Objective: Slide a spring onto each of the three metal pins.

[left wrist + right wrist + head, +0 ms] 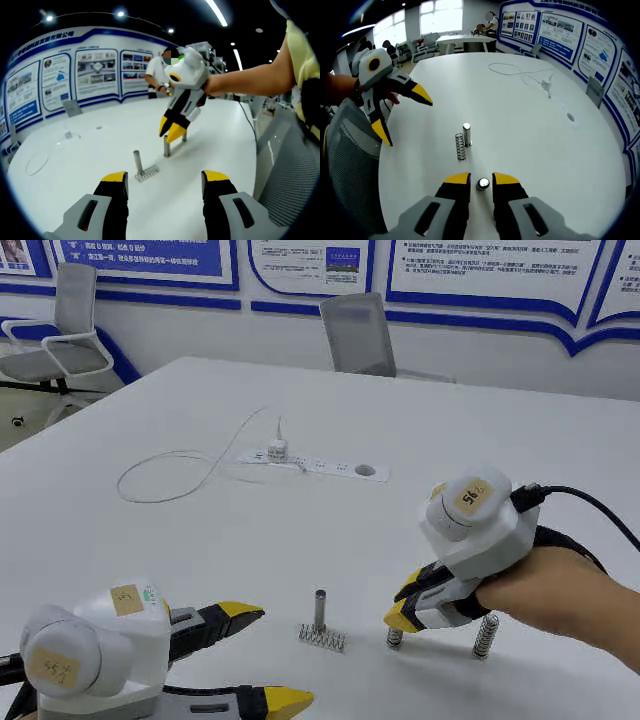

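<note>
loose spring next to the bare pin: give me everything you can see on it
The loose spring is a short coil of bright metal wire, uncompressed, lying on its side on the white table. It rests at the foot of the upright bare pin, seemingly touching it. Nothing grips it.

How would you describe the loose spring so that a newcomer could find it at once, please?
On the big white table, look at its near side for the bare metal pin standing upright. The loose spring lies flat on its side at that pin's foot, whereas the two other springs stand upright around their pins.
</note>
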{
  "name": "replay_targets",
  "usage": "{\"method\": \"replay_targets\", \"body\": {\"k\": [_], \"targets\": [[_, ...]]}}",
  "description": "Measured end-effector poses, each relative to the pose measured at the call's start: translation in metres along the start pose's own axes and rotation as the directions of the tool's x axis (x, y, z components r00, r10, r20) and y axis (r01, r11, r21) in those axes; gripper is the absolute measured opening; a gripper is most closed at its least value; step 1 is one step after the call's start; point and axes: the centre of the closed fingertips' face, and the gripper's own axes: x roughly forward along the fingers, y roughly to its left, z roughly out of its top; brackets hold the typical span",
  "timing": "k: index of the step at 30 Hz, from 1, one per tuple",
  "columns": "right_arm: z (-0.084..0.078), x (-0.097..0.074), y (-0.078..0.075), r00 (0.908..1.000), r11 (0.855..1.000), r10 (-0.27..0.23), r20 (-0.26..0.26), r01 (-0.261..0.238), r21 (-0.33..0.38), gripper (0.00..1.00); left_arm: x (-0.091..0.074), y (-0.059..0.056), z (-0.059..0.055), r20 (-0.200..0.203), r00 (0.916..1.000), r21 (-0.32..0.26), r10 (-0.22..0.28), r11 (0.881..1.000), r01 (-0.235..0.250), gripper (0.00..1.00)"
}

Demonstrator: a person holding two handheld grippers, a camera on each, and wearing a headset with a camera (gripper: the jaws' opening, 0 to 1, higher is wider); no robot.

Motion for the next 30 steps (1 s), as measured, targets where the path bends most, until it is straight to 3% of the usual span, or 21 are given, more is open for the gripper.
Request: {"method": "replay_targets", "body": {"k": [8,19,30], "targets": [[0.022,0.005,0.015,0.9993,0.999,0.030,0.023,-0.029,-0.041,0.18,0.001,0.000,0.002,0.000,1.0000,0.003,0.000,1.000,0.000,0.60],[0.020,0.033,0.033,0.9970,0.996,0.076,-0.018,-0.076,-0.049,0.18,-0.003,0.002,-0.001,-0.003,1.0000,-0.001,0.008,1.000,-0.008,0.60],[0.012,0.058,0.040,0.9937,0.995,0.088,-0.070,-0.091,-0.042,0.16,-0.004,0.003,-0.002,-0.006,0.9999,-0.001,0.011,1.000,-0.011,0.60]]}}
